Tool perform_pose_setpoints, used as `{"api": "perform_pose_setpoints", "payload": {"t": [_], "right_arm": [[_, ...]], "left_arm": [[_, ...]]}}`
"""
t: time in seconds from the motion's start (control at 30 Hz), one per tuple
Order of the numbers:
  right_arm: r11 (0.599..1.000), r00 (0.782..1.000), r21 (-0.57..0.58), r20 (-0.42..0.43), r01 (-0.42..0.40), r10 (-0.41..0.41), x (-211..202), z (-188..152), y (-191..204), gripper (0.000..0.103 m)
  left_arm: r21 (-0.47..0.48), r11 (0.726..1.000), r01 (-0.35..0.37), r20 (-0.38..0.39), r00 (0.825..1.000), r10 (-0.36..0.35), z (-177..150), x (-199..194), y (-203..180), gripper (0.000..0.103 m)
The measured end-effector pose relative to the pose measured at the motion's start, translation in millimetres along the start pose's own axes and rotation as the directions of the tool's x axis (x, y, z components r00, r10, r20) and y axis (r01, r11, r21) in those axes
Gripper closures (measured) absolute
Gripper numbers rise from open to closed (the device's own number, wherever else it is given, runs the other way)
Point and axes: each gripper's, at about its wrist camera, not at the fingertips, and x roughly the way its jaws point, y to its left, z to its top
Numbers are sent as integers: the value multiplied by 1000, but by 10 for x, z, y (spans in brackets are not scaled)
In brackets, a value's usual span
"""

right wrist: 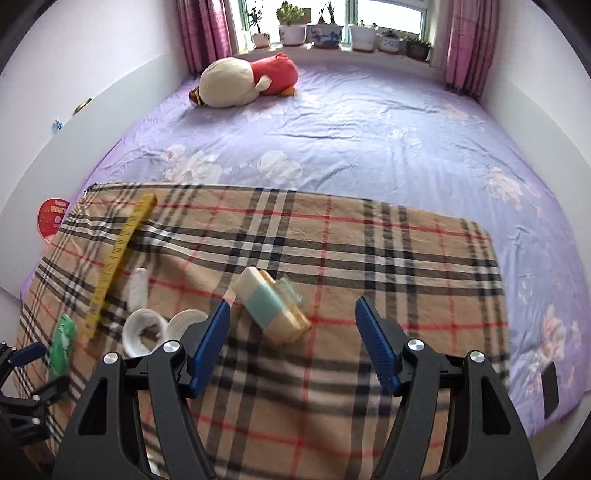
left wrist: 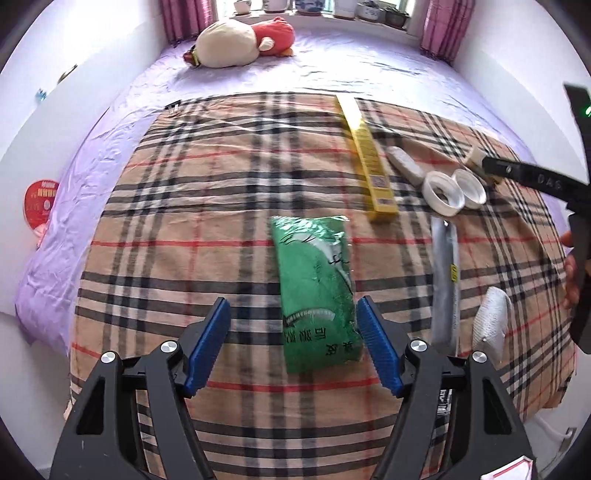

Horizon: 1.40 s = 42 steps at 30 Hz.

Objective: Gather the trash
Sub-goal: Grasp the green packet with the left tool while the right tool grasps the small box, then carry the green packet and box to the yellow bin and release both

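Observation:
A green plastic packet [left wrist: 314,288] lies flat on the plaid cloth [left wrist: 184,221]. My left gripper [left wrist: 292,301] hangs open over its near end, with the right pad by the packet's edge and the left pad well clear. My right gripper [right wrist: 292,302] is open and empty above the cloth, just short of a cream and teal box [right wrist: 269,306] with a clear wrapper [right wrist: 290,288] beside it. To its left are two white rings [right wrist: 144,328], a long yellow box [right wrist: 122,251] and the green packet [right wrist: 62,343].
In the left wrist view a yellow box [left wrist: 369,158], white rings [left wrist: 443,190], a silver wrapper [left wrist: 443,280] and a crumpled white tissue [left wrist: 491,321] lie to the right. A plush toy [right wrist: 243,79] rests on the purple sheet [right wrist: 369,129]. Plant pots [right wrist: 325,33] line the sill.

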Motion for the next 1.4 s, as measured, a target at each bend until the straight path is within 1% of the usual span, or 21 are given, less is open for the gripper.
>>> {"api": "perform_pose_setpoints", "payload": {"t": [0.13,0.23,0.3,0.37,0.4,0.47,0.53,0.57,0.7,0.77,0.87,1.0,1.17,1.4], "right_arm": [[999,1000,-48,-22,4,-5,144,20,20,32],[997,1000,-72,-24,1,-2,192,28,30,33],[996,1000,-83,-17,-12,10,180,37,41,41],[995,1000,-98,-20,-22,20,178,67,75,58],[994,999,-104,-23,-32,29,176,73,94,63],[993,999,-113,-28,-40,37,179,83,133,72],[993,999,-109,-31,-48,45,171,76,139,77],[993,999,-108,-30,-43,40,166,79,141,77],[994,999,-102,-31,-29,26,154,70,134,78],[995,999,-98,-29,-22,19,131,59,130,79],[996,999,-87,-27,-28,26,88,28,119,79],[997,999,-75,-26,-25,23,13,-32,105,79],[999,1000,-36,-22,-20,20,-115,-146,34,79],[999,1000,26,-7,-28,29,-455,-440,-40,79]], "left_arm": [[-19,1000,-5,4,1000,5,-10,-7,103,32],[1,1000,11,11,1000,-11,8,5,104,32],[13,1000,20,18,1000,-21,38,32,95,31],[21,999,29,24,999,-30,77,56,92,31],[26,999,28,25,999,-29,98,71,90,32],[35,999,27,27,999,-28,149,94,99,40],[30,999,35,26,999,-35,161,83,127,44],[31,999,32,27,999,-33,156,77,143,49],[70,998,8,34,999,-10,124,59,174,61],[68,998,11,34,999,-14,136,60,236,70],[66,997,40,30,999,-42,146,57,300,72],[89,995,46,31,998,-49,147,70,295,72],[89,994,62,31,997,-64,133,42,309,72],[121,989,86,42,995,-92,87,-114,277,72]]}}
